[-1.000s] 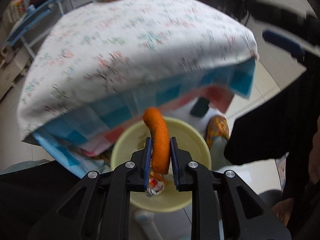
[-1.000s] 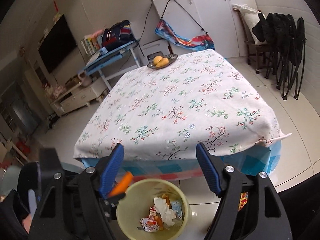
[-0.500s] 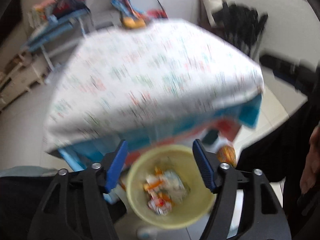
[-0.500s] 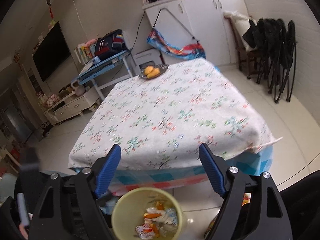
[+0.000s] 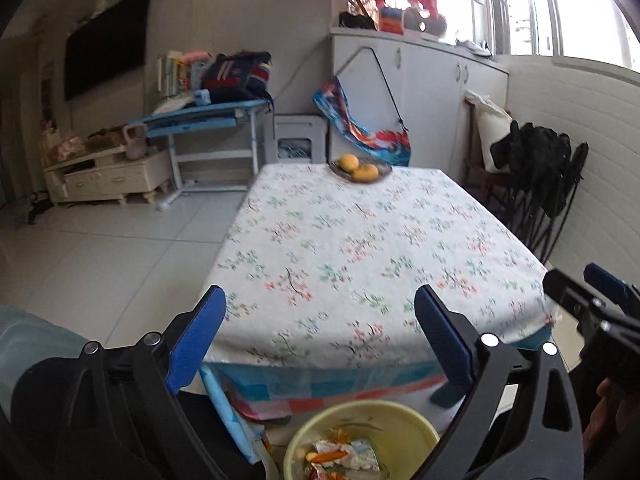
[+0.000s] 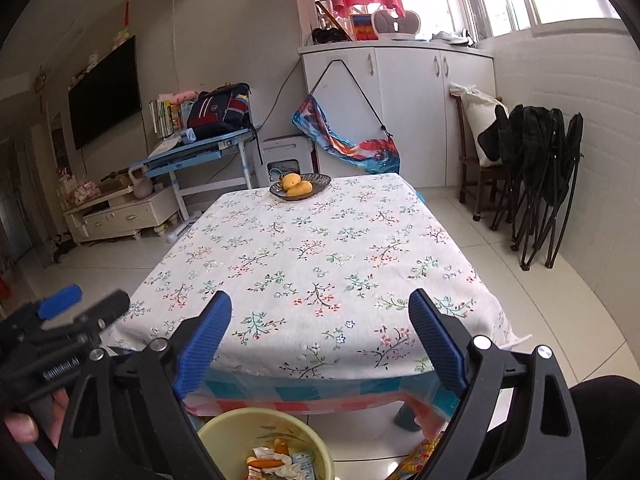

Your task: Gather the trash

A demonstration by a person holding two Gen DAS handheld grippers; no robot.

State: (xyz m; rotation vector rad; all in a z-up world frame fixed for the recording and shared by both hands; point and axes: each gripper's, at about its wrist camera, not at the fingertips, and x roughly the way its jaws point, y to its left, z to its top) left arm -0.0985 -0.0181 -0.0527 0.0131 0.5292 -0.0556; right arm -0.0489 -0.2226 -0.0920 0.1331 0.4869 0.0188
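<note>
Blue-padded fingers of the left hand-held gripper (image 5: 320, 340) stand spread wide with nothing between them, and the right hand-held gripper (image 6: 320, 340) is spread just as wide and equally bare. Both hang side by side at the near edge of the tabletop (image 5: 360, 248), each showing at the edge of the other's view.

Directly below and between the fingers, on the floor against the table's near side, sits a pale yellow bin (image 5: 404, 420). Inside it lies the trash (image 6: 272, 462): crumpled white paper, printed wrappers and orange peel pieces, heaped loosely at the bottom.

On the tabletop, the floral tablecloth (image 6: 320, 256) hangs over a blue and red checked cloth underneath. At the far end rests a dark shallow dish (image 6: 300, 187) holding two yellow-orange fruits (image 6: 296, 184) that touch each other.

Beyond the table stand a white cabinet (image 6: 404, 100), a blue desk (image 6: 200, 148) carrying a backpack (image 6: 218, 110) and books, and folded black chairs (image 6: 536, 168) along the right wall.
</note>
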